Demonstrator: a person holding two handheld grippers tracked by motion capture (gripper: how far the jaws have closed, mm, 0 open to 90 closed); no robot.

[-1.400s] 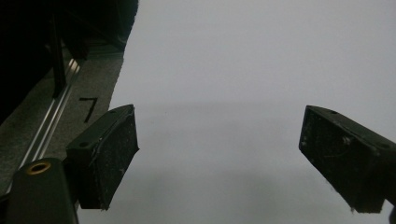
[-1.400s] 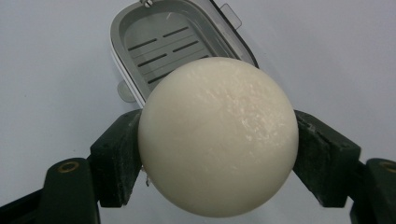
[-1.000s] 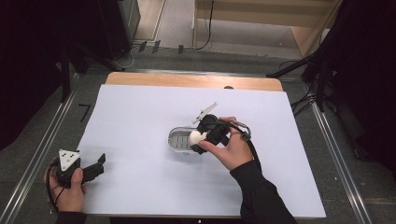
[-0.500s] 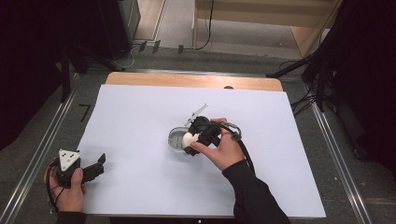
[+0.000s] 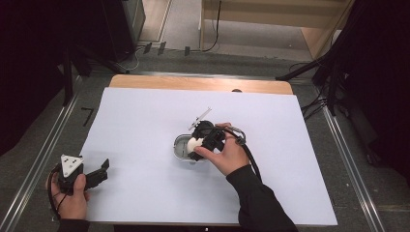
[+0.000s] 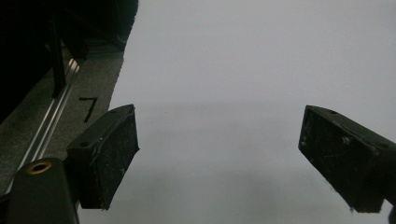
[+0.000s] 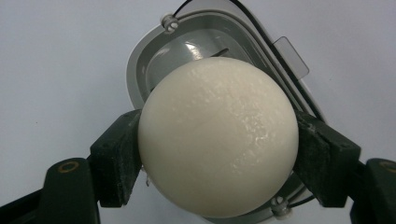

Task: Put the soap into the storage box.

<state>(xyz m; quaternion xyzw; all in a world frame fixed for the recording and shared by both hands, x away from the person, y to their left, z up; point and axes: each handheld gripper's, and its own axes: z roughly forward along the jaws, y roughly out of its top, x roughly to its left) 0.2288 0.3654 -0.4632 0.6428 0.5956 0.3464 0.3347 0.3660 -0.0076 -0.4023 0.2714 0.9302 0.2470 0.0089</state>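
White egg (image 7: 218, 142) sits clamped in our right gripper (image 7: 218, 154) above the grey tray (image 7: 140, 70); our left gripper (image 6: 219, 158) rests wide open.

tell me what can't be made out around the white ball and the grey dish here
- Grey dish floor: right gripper view, mostly hidden behind the white ball.
- Gap between ball and dish: cannot tell; ball covers it, and too small in the high view.
- Dish's near rim: high view, hidden by the right gripper and hand.
- Thin white piece behind the gripper: high view, too small to identify.
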